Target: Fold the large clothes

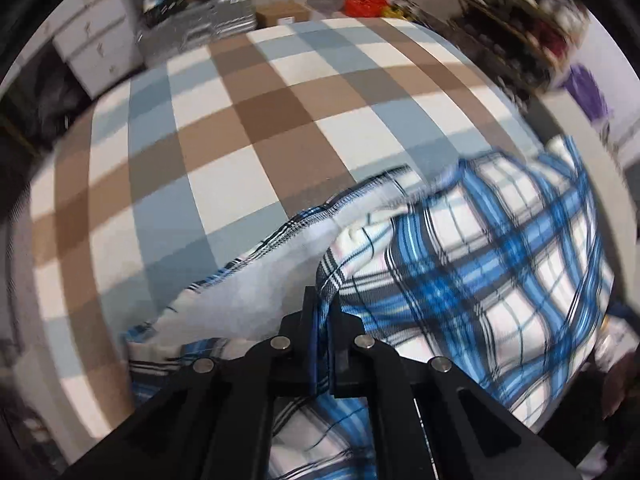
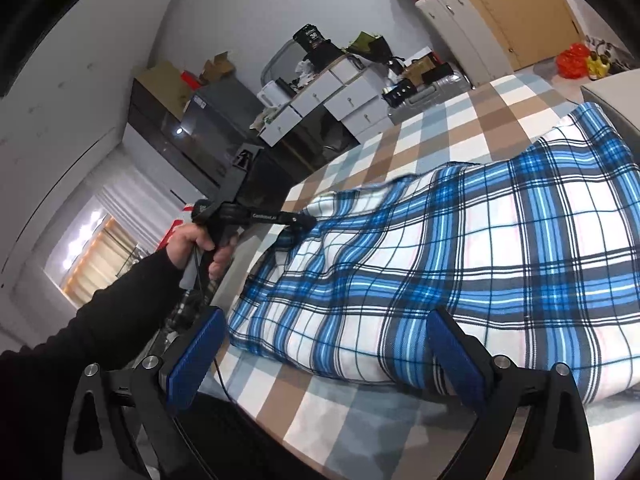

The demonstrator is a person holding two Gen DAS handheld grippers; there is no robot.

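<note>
Here the left tongs [image 1: 324, 312] were clamped fully shut on a fold of the blue, white and black plaid cloth [image 1: 460, 280], a pinched ridge of soft woven fabric standing up between the black fingers. From that grip the cloth bulged away ahead and to the right of the tongs in a rounded, puffy heap, and a pale inner face showed to their left, edged by a stitched hem [image 1: 320, 212]. Beyond the tongs lay the flat bed cover [image 1: 224, 128], a smooth sheet of large brown, light-blue and white squares.

In the right wrist view the right tongs [image 2: 324, 356] stood wide open, with nothing between their flat blue ribbed pads [image 2: 460, 356]. Just ahead of them, the near edge of the cloth [image 2: 420, 264] sat in a thick, rolled fold on the bed cover [image 2: 312, 412], the rest spreading away to the far right in gentle wrinkles. Ahead and to the left, a hand [image 2: 200, 244] in a black ribbed sleeve [image 2: 100, 332] gripped the handle of the left tongs [image 2: 306, 222], whose slim black tip met the cloth's far left corner. Farther off stood white drawer units [image 2: 332, 100] and brown cardboard boxes [image 2: 168, 76].
</note>
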